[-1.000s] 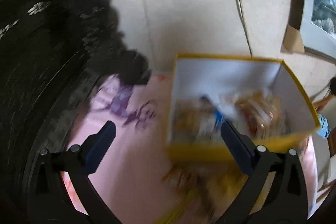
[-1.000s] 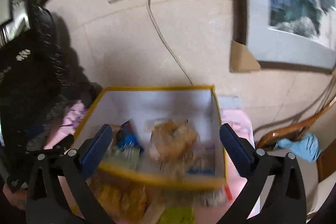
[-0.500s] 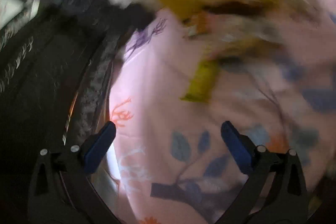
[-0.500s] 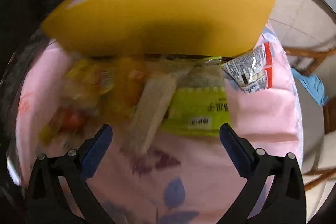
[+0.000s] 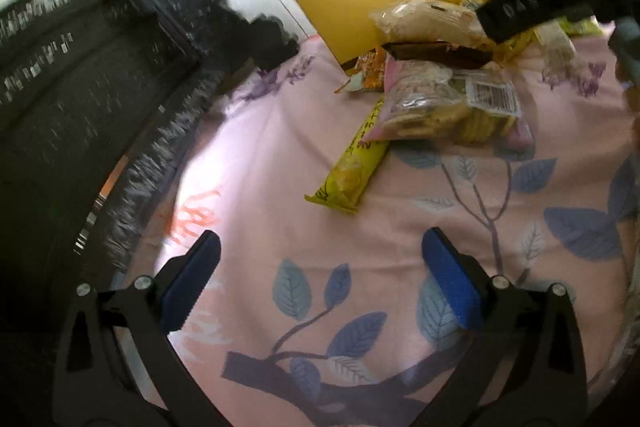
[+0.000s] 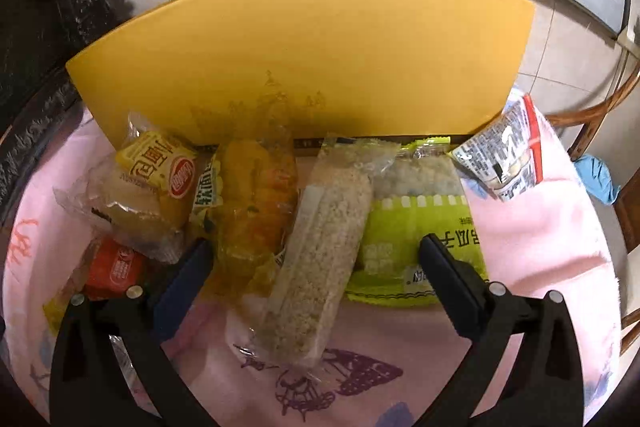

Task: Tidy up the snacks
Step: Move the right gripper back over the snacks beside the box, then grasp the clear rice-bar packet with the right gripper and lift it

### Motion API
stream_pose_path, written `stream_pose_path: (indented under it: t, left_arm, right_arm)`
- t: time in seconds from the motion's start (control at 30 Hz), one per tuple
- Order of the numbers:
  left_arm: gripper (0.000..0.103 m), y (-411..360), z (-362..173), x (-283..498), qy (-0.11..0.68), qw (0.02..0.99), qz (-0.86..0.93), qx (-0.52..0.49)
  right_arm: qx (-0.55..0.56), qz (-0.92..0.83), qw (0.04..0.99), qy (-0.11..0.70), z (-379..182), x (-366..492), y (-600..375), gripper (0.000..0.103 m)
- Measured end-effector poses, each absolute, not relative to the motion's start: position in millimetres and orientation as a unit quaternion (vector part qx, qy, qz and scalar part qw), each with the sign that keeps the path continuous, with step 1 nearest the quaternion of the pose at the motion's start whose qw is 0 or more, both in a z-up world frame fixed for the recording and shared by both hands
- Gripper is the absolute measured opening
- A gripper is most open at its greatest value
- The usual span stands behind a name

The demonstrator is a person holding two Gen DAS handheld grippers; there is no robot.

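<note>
Snacks lie heaped on a pink cloth (image 6: 532,239) printed with leaves and butterflies, pressed up against the outside of a yellow box (image 6: 304,55) that fills the upper middle of your right wrist view. Your right gripper (image 6: 316,263) hangs over the heap with its jaws spread wide and nothing between the pads. Between its fingers, a long clear-wrapped rice bar (image 6: 320,267) runs from the box wall down toward the lower centre, tilted slightly left. Touching its right side is a lime-green packet (image 6: 416,227), partly under your right finger. On the bar's left lies an orange bun in clear wrap (image 6: 256,203), and further left a yellow bread packet (image 6: 160,167) with a red round logo leans on the box. Below that, at the left edge, sits a small red packet (image 6: 116,267). A white and red sachet (image 6: 504,159) rests at the box's right corner.

In your left wrist view, your left gripper (image 5: 320,279) is also wide open and empty, hovering above bare cloth in the lower half of the frame, well apart from the snacks. The pile sits in the upper right there: a yellow stick packet (image 5: 356,167) points down-left, its upper end tucked under a clear bag of biscuits (image 5: 448,103), with a dark brown bar (image 5: 436,53) just above. The right gripper's black finger (image 5: 532,7) crosses the upper right. A dark carved wooden frame (image 5: 80,87) takes the left side.
</note>
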State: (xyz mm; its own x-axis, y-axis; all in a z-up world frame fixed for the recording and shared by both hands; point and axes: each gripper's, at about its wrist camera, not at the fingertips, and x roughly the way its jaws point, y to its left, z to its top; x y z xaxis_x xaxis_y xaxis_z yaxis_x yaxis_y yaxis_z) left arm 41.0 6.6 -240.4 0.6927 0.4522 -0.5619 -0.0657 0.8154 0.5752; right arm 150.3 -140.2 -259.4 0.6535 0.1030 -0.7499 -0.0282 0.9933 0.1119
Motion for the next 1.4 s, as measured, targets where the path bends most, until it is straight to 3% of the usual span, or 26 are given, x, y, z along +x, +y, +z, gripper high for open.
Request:
stream_pose_path:
  t: [0.07, 0.13, 0.17, 0.2, 0.43, 0.47, 0.6, 0.83, 1.13, 1.4]
  left_arm:
    - [0.101, 3.6, -242.2, 39.4, 0.355, 0.88, 0.152, 0.275]
    - [0.101, 8.5, -240.5, 41.3, 0.365, 0.882, 0.144, 0.261]
    - [0.101, 7.8, -240.7, 41.1, 0.364, 0.881, 0.146, 0.264]
    - [0.101, 5.9, -240.5, 40.3, 0.361, 0.881, 0.148, 0.269]
    - [0.101, 6.7, -240.4, 39.9, 0.361, 0.881, 0.148, 0.269]
    - [0.101, 6.8, -240.3, 39.7, 0.361, 0.881, 0.147, 0.268]
    - [0.101, 7.3, -240.6, 40.6, 0.363, 0.881, 0.146, 0.265]
    - [0.101, 6.0, -241.0, 40.4, 0.361, 0.881, 0.148, 0.268]
    - [0.101, 6.0, -241.2, 40.2, 0.361, 0.881, 0.148, 0.269]
    - [0.101, 6.1, -241.1, 39.9, 0.36, 0.881, 0.148, 0.27]
  right_arm:
    - [0.033, 0.034, 0.908, 0.417, -259.5, 148.8, -140.5, 0.098]
    - [0.015, 0.039, 0.906, 0.42, -256.3, 148.6, -139.2, 0.086]
    - [-0.002, 0.048, 0.907, 0.419, -253.1, 149.4, -130.9, 0.07]
    - [-0.024, 0.058, 0.907, 0.416, -249.8, 146.0, -122.6, 0.065]
    - [-0.014, 0.062, 0.906, 0.419, -241.0, 123.2, -124.0, 0.044]
    - [-0.014, 0.065, 0.911, 0.407, -233.9, 117.6, -126.8, 0.025]
    - [-0.025, 0.091, 0.928, 0.361, -212.9, 104.1, -125.6, 0.006]
    - [-0.016, 0.074, 0.945, 0.319, -236.8, 102.4, -125.3, 0.004]
    - [0.043, 0.08, 0.939, 0.33, -251.4, 99.2, -137.2, 0.004]
    - [0.022, 0.076, 0.958, 0.275, -227.8, 90.5, -131.8, 0.003]
